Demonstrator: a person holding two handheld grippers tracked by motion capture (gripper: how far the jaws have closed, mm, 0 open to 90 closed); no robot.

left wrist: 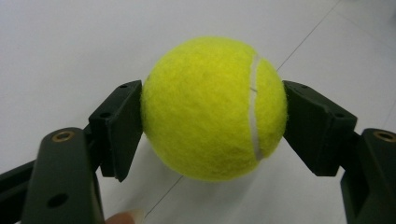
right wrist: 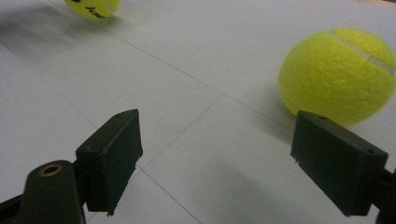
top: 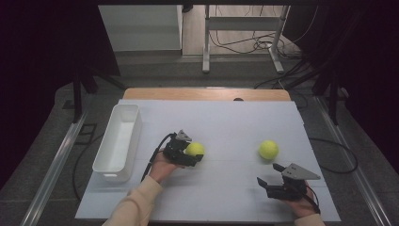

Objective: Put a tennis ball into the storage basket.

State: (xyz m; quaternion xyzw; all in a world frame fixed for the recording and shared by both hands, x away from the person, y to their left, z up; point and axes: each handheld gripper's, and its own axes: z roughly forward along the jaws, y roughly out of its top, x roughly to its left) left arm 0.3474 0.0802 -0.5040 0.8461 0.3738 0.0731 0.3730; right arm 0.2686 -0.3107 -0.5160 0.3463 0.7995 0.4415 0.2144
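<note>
A yellow tennis ball (top: 195,149) sits near the middle of the white table, and my left gripper (top: 190,154) is shut on it. In the left gripper view both black pads press the ball (left wrist: 212,109) from either side, so the left gripper (left wrist: 212,128) holds it just above the surface. A second tennis ball (top: 268,149) lies free to the right. My right gripper (top: 267,173) stands open a little in front of that ball. In the right gripper view this ball (right wrist: 337,74) lies beyond the right pad, and the right gripper (right wrist: 217,154) has nothing between its jaws.
A long white bin (top: 136,134) stands empty at the table's left side. The white sheet (top: 226,197) covers the tabletop, with a wooden edge (top: 207,93) at the back. Table legs and cables lie on the floor behind.
</note>
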